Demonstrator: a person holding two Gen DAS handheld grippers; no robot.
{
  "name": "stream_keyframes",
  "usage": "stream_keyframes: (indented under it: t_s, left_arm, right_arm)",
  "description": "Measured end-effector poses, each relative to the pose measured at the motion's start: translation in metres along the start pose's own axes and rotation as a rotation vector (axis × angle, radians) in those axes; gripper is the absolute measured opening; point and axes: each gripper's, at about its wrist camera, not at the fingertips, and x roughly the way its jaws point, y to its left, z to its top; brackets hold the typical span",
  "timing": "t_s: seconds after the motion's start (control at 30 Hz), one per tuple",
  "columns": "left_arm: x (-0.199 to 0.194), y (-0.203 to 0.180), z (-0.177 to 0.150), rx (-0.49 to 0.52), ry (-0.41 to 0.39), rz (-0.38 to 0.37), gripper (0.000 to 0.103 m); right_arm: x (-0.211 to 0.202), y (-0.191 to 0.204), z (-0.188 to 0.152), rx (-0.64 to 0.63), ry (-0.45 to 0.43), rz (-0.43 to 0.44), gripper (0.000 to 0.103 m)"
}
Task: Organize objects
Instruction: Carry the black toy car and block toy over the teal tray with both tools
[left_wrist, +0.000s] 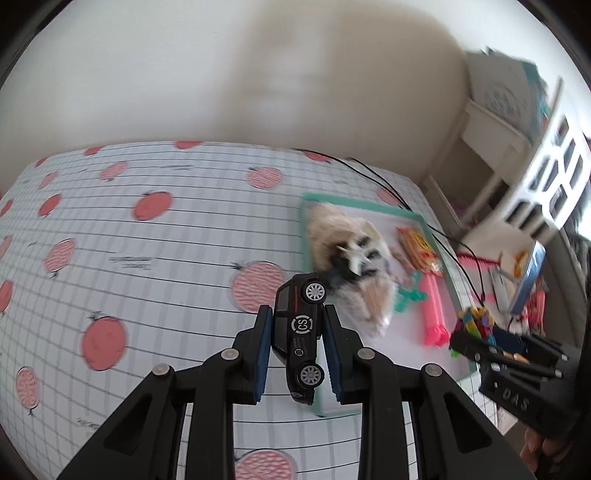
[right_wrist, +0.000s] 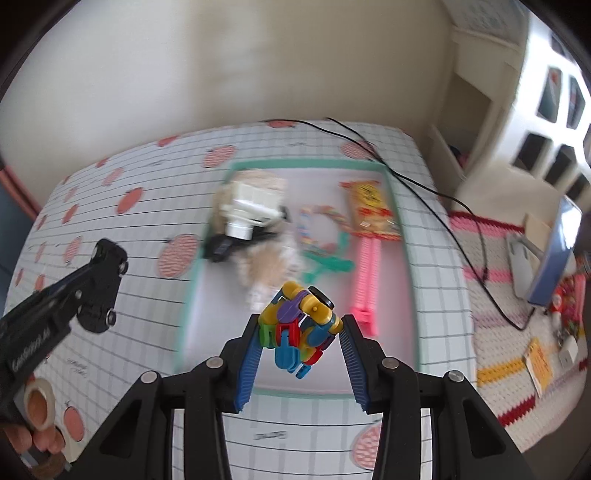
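your left gripper (left_wrist: 297, 347) is clamped on the black toy car (left_wrist: 300, 334), nose-down between the pads. your right gripper (right_wrist: 301, 334) pinches the colourful block toy (right_wrist: 297, 328), above the green-rimmed tray (right_wrist: 306, 164). its knobbly shape could slip or twist out sideways.

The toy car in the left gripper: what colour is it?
Black, with silver wheels; toy car shows best in the left wrist view.

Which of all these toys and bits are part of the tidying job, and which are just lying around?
Part of the job:
- black toy car, in the left gripper
- colourful block toy, in the right gripper
- green-rimmed tray, already holding a pink toy

Lying about:
- black cables
- knitted rug
- white shelf
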Motion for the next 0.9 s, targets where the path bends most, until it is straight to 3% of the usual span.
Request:
stream_keyframes:
  t_s: [0.33,0.6,0.9]
  left_arm:
    - [0.037,-0.05,-0.008,0.117,0.041,-0.031,0.028]
    - [0.061,-0.054,-0.01,0.096,0.092,-0.052,0.028]
    - [0.085,-0.056,-0.023,0.119,0.163,-0.003,0.028]
  right_arm:
    - [0.027,-0.049,-0.005,0.096,0.066,-0.067,0.044]
    - [0.038,-0.075,-0.009,0.168,0.087,-0.085,0.044]
    - [0.064,-0.072,-0.019,0.145,0.154,-0.114,0.044]
